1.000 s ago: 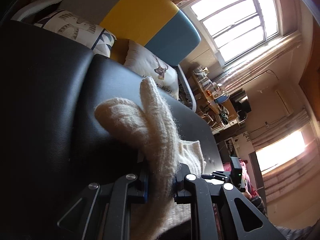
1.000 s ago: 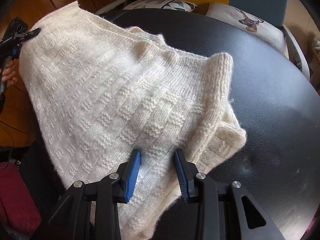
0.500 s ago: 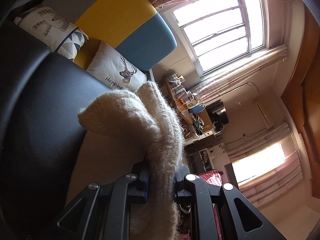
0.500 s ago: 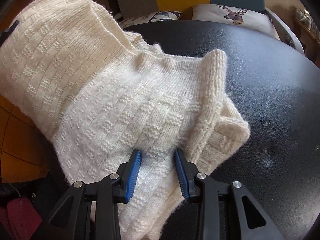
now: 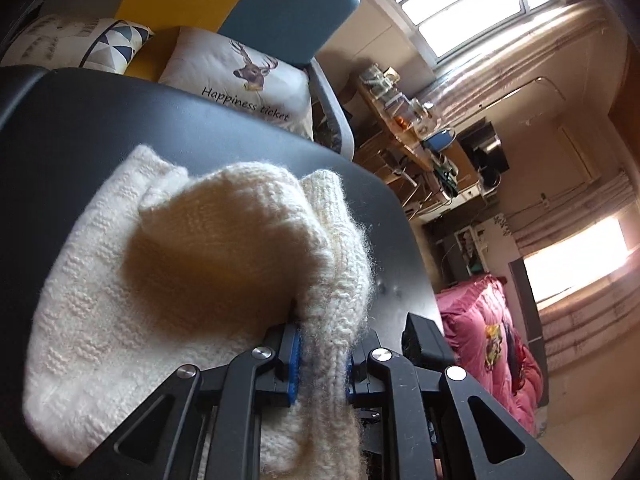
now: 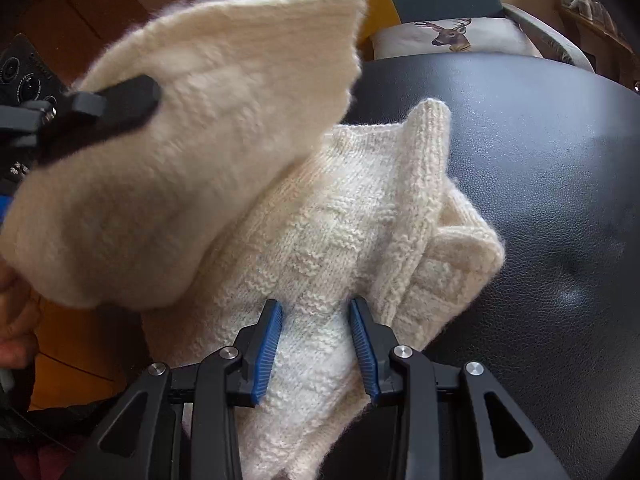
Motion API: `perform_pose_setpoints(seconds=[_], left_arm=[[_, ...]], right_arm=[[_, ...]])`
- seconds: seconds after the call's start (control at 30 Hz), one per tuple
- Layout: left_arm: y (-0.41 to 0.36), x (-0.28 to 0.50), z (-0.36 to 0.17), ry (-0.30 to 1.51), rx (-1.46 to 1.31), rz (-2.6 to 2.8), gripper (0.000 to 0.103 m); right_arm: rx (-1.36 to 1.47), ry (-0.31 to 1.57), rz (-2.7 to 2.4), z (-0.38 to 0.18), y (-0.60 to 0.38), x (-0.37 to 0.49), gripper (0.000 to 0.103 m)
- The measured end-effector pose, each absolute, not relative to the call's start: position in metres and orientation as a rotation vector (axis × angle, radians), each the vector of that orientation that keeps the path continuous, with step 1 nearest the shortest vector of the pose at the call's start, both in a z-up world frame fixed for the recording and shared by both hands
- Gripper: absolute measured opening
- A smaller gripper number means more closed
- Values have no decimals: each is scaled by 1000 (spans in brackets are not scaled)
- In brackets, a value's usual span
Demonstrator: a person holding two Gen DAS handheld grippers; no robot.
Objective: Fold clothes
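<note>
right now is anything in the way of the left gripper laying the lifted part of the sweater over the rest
Nothing visible is. The left gripper is clamped on the sweater, and the knit lying on the black table below is bare; the right gripper sits open at the near edge.

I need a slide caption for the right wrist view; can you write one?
Right gripper, jaws open over a cream knit sweater on a black table.

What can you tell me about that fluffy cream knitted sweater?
The cream knitted sweater looks like fuzzy wool, with a raised block pattern and ribbed edging. It lies partly folded on the black leather-like surface. The left gripper is shut on a ribbed edge, lifting one flap over the rest. The right gripper is open, its fingers straddling the lower layer.
</note>
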State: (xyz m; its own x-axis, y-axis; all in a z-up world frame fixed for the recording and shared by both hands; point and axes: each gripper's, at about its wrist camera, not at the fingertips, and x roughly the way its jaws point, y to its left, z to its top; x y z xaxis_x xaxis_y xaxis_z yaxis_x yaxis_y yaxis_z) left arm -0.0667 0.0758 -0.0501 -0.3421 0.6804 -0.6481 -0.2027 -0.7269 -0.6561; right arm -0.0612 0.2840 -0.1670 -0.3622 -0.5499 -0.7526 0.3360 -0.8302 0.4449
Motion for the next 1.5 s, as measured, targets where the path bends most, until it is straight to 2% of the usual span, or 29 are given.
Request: perform_pose_setpoints(seconds=[0.2, 0.27, 0.3, 0.33, 0.4, 0.53, 0.63, 0.73, 0.83, 0.93, 1.03, 1.13, 1.2, 1.27, 1.37, 1.5], left_arm=[[115, -52, -76, -512, -1425, 2109, 17], [117, -48, -79, -538, -1443, 2063, 21], [115, -47, -78, -586, -1444, 2028, 29], [111, -46, -75, -637, -1436, 1985, 41], [107, -40, -59, -704, -1373, 1888, 48], [82, -26, -13, -759, -1215, 1771, 48], [37, -23, 7, -725, -1120, 1908, 51], [-25, -30, -2, -701, -1124, 2138, 58], [-79, -36, -32, -663, -1181, 2336, 58], [-98, -39, -66, -679, -1233, 2371, 57], [-91, -35, -93, -622, -1250, 2366, 57], [-76, -33, -101, -554, -1216, 2353, 56], [-60, -33, -99, -494, -1166, 2337, 56], [-40, -27, -103, -379, -1153, 2307, 56], [-15, -16, -109, -230, -1112, 2263, 60], [-14, -8, -112, -275, -1080, 2187, 62]], right_arm=[[1253, -361, -2229, -174, 300, -54, 36], [1225, -384, -2231, -177, 306, -51, 36], [1211, -396, -2232, -178, 309, -50, 36], [1197, -408, -2233, -180, 313, -49, 36], [1169, -431, -2235, -182, 319, -47, 36], [1142, -463, -2245, -177, 331, -37, 36], [1176, -468, -2259, -164, 341, -22, 37], [1192, -441, -2302, -149, 339, 1, 37], [1087, -360, -2364, -116, 327, 20, 37], [1032, -285, -2352, -82, 307, 10, 37], [1106, -215, -2254, -68, 268, -14, 37], [1249, -94, -2150, -78, 226, -19, 37], [1321, -90, -2056, -95, 211, -12, 37], [1404, -8, -2061, -119, 211, -3, 37], [1386, -181, -2110, -140, 241, 8, 37], [1382, -335, -2167, -143, 270, 20, 37]])
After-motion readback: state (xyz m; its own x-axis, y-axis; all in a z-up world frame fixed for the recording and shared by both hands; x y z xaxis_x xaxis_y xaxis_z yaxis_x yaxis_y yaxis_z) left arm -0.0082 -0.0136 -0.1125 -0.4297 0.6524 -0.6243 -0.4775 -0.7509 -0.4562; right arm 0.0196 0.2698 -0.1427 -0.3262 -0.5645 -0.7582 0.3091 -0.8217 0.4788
